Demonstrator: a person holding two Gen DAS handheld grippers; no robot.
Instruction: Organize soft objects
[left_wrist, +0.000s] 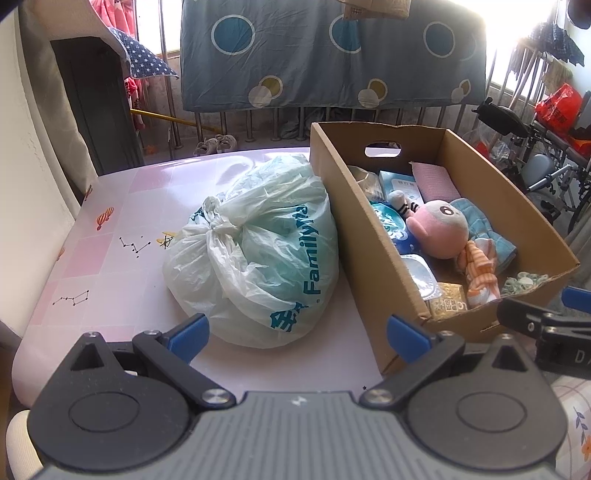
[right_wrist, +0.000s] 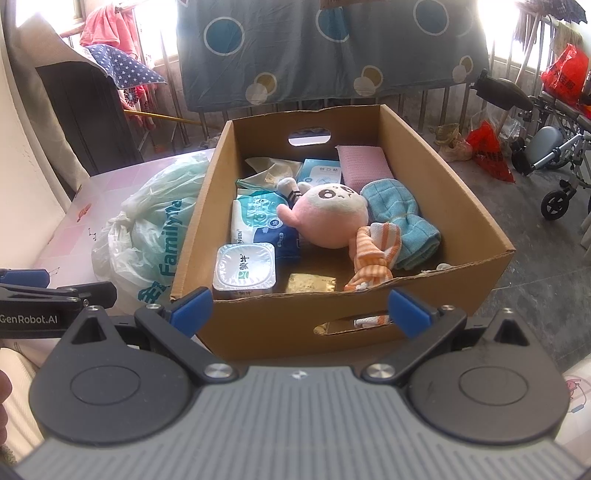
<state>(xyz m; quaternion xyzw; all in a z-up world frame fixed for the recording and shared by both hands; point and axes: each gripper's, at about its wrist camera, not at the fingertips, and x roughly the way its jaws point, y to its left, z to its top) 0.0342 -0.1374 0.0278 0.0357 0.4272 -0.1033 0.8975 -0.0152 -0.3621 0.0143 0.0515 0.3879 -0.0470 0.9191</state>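
A cardboard box (right_wrist: 458, 206) (left_wrist: 354, 229) stands on the pink table and holds a pink plush toy (right_wrist: 328, 218) (left_wrist: 441, 230), a blue cloth (right_wrist: 402, 218) (left_wrist: 480, 221), an orange striped cloth (right_wrist: 373, 254) (left_wrist: 478, 271), a pink pad (right_wrist: 364, 162), a wipes pack (right_wrist: 255, 218) and a sealed cup (right_wrist: 245, 267). A tied white plastic bag (left_wrist: 258, 254) (right_wrist: 147, 229) lies left of the box. My left gripper (left_wrist: 297, 338) is open in front of the bag. My right gripper (right_wrist: 299, 310) is open at the box's near wall. Neither holds anything.
The pink table (left_wrist: 110, 258) has bare surface left of the bag. A spotted grey-blue sheet (left_wrist: 332, 55) hangs on railings behind. A wheelchair (right_wrist: 557, 155) and red bags (right_wrist: 487, 147) stand on the floor at right. A dark cabinet (left_wrist: 96, 110) is at left.
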